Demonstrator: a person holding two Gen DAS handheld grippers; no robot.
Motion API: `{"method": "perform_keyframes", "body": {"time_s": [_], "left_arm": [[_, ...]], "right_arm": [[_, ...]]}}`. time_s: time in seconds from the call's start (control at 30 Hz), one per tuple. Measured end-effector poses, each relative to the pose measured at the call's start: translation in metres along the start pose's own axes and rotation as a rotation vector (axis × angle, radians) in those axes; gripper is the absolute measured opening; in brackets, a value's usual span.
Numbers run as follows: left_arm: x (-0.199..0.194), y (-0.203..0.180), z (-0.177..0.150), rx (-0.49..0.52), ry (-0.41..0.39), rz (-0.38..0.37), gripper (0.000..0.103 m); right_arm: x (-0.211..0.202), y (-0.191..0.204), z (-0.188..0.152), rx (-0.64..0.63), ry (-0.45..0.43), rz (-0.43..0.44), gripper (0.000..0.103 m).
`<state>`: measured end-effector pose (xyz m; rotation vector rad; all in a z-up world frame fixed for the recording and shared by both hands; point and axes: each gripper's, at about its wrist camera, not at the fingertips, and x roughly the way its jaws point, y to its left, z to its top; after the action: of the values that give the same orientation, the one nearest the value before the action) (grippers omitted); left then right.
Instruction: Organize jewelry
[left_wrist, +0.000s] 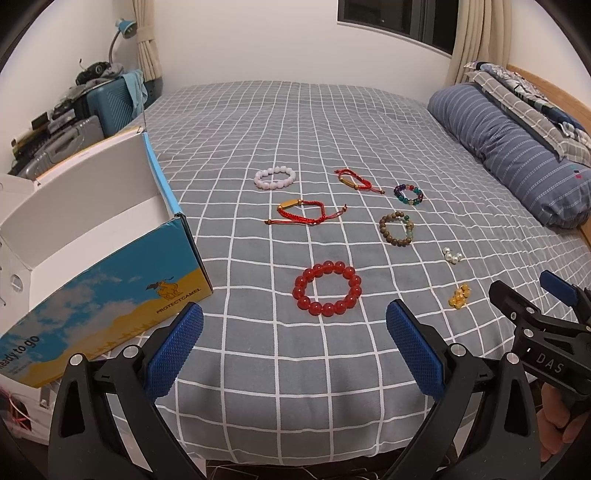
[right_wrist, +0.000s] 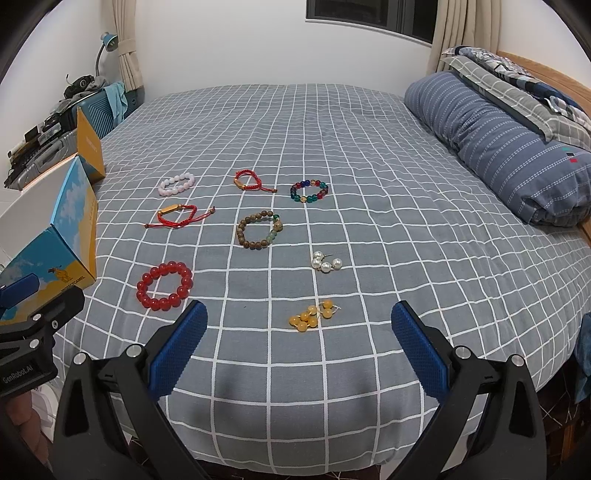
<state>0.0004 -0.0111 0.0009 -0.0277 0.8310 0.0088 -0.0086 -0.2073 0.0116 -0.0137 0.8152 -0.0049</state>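
Observation:
Jewelry lies spread on the grey checked bed. A red bead bracelet (left_wrist: 326, 288) (right_wrist: 164, 285) is nearest. Beyond it lie two red cord bracelets (left_wrist: 301, 213) (left_wrist: 355, 180), a pink bead bracelet (left_wrist: 275, 177), a brown wooden bracelet (left_wrist: 396, 229) (right_wrist: 259, 229), a multicolour bracelet (right_wrist: 309, 191), pearl earrings (right_wrist: 325, 261) and amber beads (right_wrist: 312, 315). An open blue and yellow box (left_wrist: 110, 273) stands at the left. My left gripper (left_wrist: 294, 343) is open and empty, just short of the red bracelet. My right gripper (right_wrist: 299, 343) is open and empty, just short of the amber beads.
A rolled blue striped quilt (right_wrist: 506, 147) and pillows lie along the wooden headboard at the right. Suitcases (left_wrist: 107, 103) and clutter stand beyond the box at the left. The bed's front edge runs just under both grippers.

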Motion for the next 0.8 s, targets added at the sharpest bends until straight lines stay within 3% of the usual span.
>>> {"method": "perform_keyframes", "body": {"time_s": [0.5,0.8], "left_arm": [[0.005,-0.002,0.004,0.007,0.009,-0.001,0.097],[0.031,-0.008,0.035,0.015,0.022,-0.018,0.097]], "right_arm": [[0.008,0.000,0.002,0.006,0.015,0.007,0.096],[0.032,-0.012,0.026,0.021,0.027,-0.018,0.096]]}}
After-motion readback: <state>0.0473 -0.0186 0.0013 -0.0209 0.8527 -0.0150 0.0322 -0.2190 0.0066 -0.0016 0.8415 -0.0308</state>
